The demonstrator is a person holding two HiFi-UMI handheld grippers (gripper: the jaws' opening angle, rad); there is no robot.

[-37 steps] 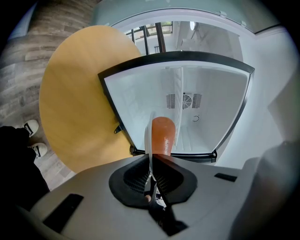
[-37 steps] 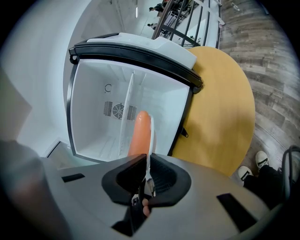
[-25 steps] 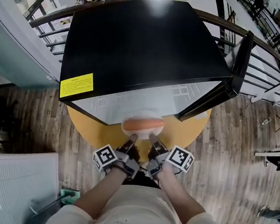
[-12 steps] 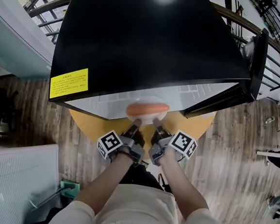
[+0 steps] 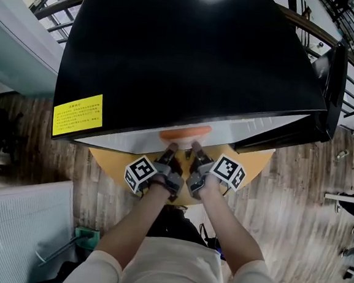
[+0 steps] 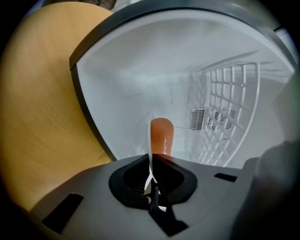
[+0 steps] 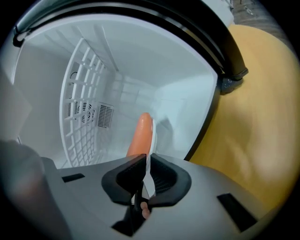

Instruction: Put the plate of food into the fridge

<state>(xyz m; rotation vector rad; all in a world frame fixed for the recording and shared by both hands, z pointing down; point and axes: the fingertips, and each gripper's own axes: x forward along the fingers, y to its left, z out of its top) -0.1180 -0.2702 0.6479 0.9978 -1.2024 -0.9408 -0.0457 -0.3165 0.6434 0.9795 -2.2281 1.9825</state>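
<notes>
Tools nearest: our left tool (image 5: 171, 149) and right tool (image 5: 195, 148) sit side by side above the round yellow bench (image 5: 110, 161), each clamped tight on the near rim of the white plate (image 7: 153, 135). From the head view, the black fridge (image 5: 190, 59) top half hides the plate. Only the tool views show the orange sausage (image 6: 161, 136) inside the white cavity, open room around it, and the wire rack (image 7: 79, 108) farther back.

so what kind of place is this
Probably an indoor landing or mezzanine in an office or lab, not a home kitchen. A small black fridge stands on a round wooden table, with a curved railing behind it and a plank floor.
</notes>
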